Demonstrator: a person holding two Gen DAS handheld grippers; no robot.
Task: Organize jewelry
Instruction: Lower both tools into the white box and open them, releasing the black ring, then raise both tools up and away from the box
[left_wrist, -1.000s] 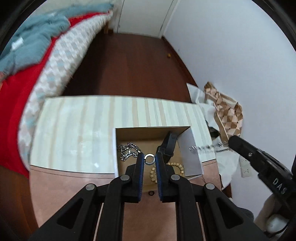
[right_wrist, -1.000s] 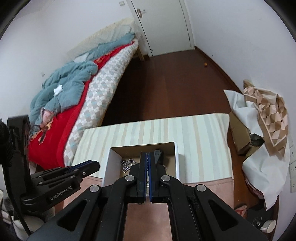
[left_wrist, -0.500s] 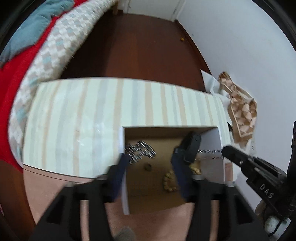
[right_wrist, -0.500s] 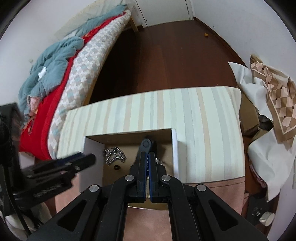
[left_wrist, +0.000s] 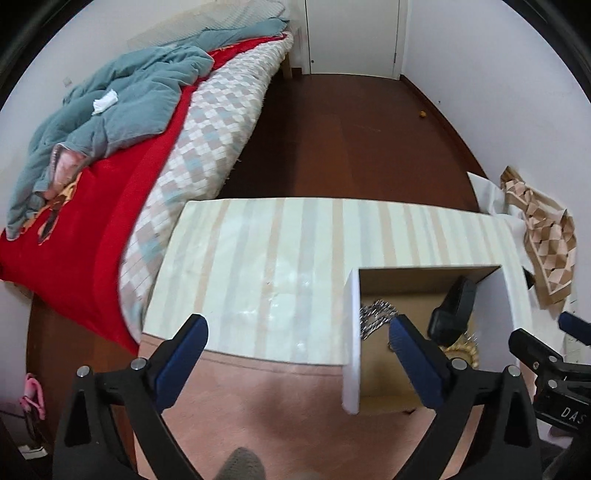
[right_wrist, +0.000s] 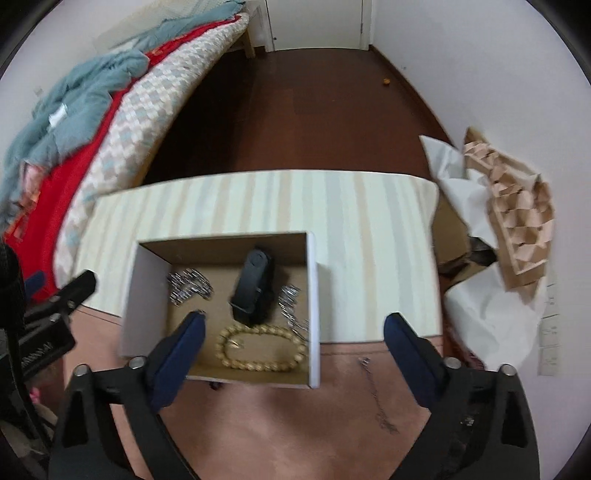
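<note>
Jewelry sits mostly inside the cardboard box on the table, so I judge the sorting nearly finished. Left to right in the box I see a silver chain, a black watch, a bead bracelet in front of it, and a second silver chain. One thin chain lies outside on the table, probably my last piece. My left gripper and right gripper both hang wide apart, empty.

Both wrist views look steeply down from close above the cardboard box: the right one directly over it, the left one from its left. Both share it.
</note>
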